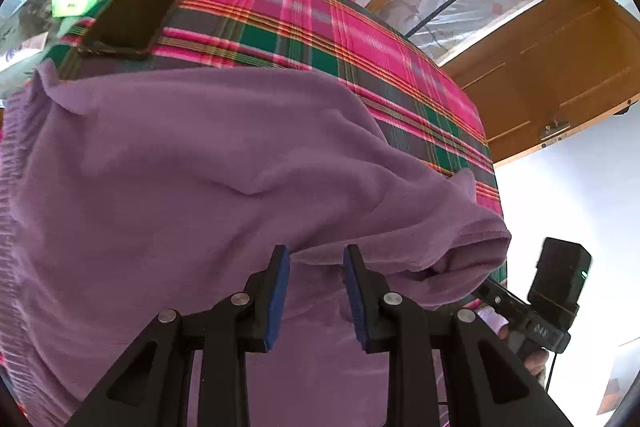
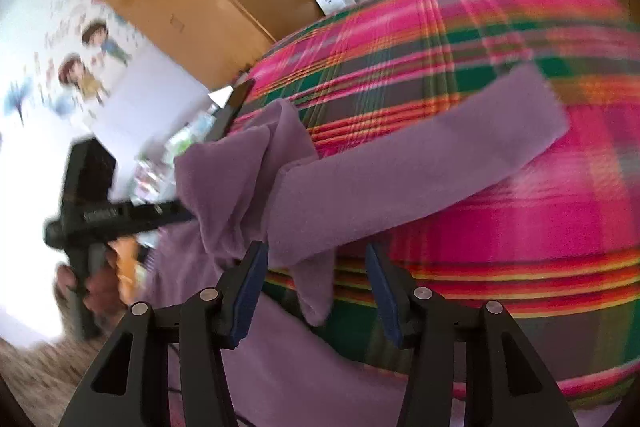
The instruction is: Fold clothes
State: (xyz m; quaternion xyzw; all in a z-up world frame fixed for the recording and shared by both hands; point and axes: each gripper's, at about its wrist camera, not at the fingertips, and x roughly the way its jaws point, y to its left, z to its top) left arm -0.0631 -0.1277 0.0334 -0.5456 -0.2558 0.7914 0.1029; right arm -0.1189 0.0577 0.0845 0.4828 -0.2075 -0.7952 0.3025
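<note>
We see the purple sweater (image 1: 200, 167) lying partly folded on the plaid blanket (image 1: 320, 27), one sleeve (image 2: 420, 163) still outstretched. The left gripper (image 1: 316, 255) and right gripper (image 2: 316, 251) stand open, holding nothing.

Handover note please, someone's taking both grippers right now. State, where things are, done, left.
Left gripper: open, fingers either side of a purple garment fold, no grip visible.
Right gripper: open, a flap of cloth hanging between the fingers, not pinched.
Garment lies bunched on the plaid blanket, one long strip laid out across it. A dark phone sits on the blanket's far corner.
Done: partly gathered. Left: flatten, finish folding.
</note>
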